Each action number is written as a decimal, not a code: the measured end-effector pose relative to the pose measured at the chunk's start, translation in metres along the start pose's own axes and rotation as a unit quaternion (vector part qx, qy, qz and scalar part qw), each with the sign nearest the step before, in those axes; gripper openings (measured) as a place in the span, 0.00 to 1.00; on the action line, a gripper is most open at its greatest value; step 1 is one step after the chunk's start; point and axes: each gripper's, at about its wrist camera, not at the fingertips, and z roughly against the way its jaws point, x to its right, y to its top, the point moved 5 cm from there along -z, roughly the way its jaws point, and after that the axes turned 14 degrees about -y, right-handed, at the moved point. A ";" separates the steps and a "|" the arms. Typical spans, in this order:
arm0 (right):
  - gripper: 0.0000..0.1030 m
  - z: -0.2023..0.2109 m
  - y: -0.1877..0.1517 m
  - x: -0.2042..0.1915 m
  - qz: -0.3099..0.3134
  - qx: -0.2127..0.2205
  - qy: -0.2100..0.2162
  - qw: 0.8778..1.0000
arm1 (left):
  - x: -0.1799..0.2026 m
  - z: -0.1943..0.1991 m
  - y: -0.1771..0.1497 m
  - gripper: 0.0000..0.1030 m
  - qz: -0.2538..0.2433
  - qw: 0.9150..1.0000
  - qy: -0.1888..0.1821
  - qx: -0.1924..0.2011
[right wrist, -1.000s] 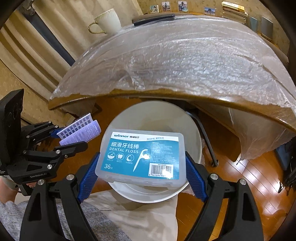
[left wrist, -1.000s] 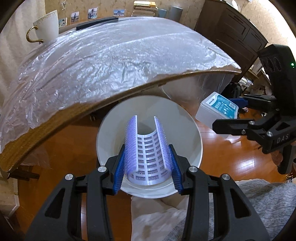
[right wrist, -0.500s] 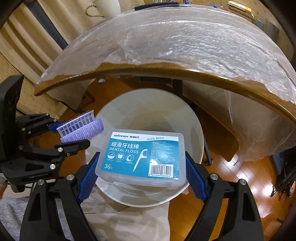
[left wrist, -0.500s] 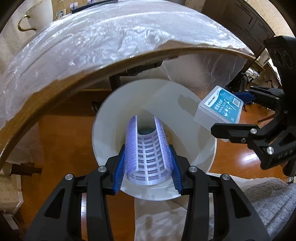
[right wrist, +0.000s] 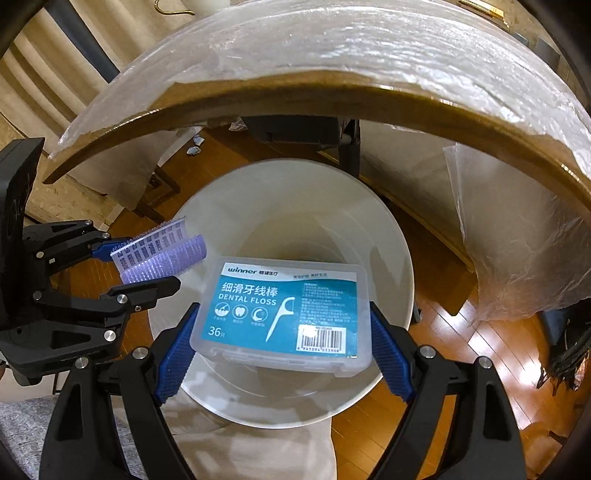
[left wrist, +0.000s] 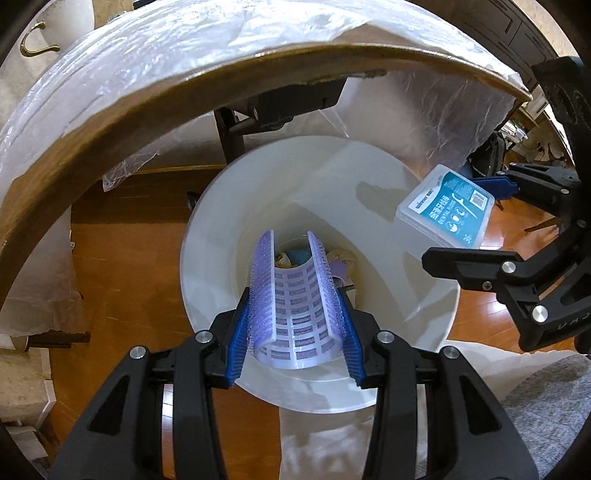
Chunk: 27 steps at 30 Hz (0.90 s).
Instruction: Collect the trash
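Observation:
A white round bin stands on the wooden floor below the table edge, with some scraps at its bottom. My left gripper is shut on a purple bristly hair roller, held over the bin's mouth. My right gripper is shut on a clear dental floss box with a blue label, also over the bin, at its right rim in the left wrist view.
A wooden table edge, covered with crinkled clear plastic sheet, arches over the bin. A dark table leg stands behind it. A white cup with a gold handle sits on the table. Pale cloth lies below.
Both grippers have sunk below the table edge toward the bin, which now looks larger. The roller and the floss box stay held as before.

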 end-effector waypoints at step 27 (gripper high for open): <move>0.87 0.075 0.020 0.041 -0.025 0.052 0.007 0.998 | 0.028 0.093 0.014 0.76 -0.034 0.996 -0.034 0.077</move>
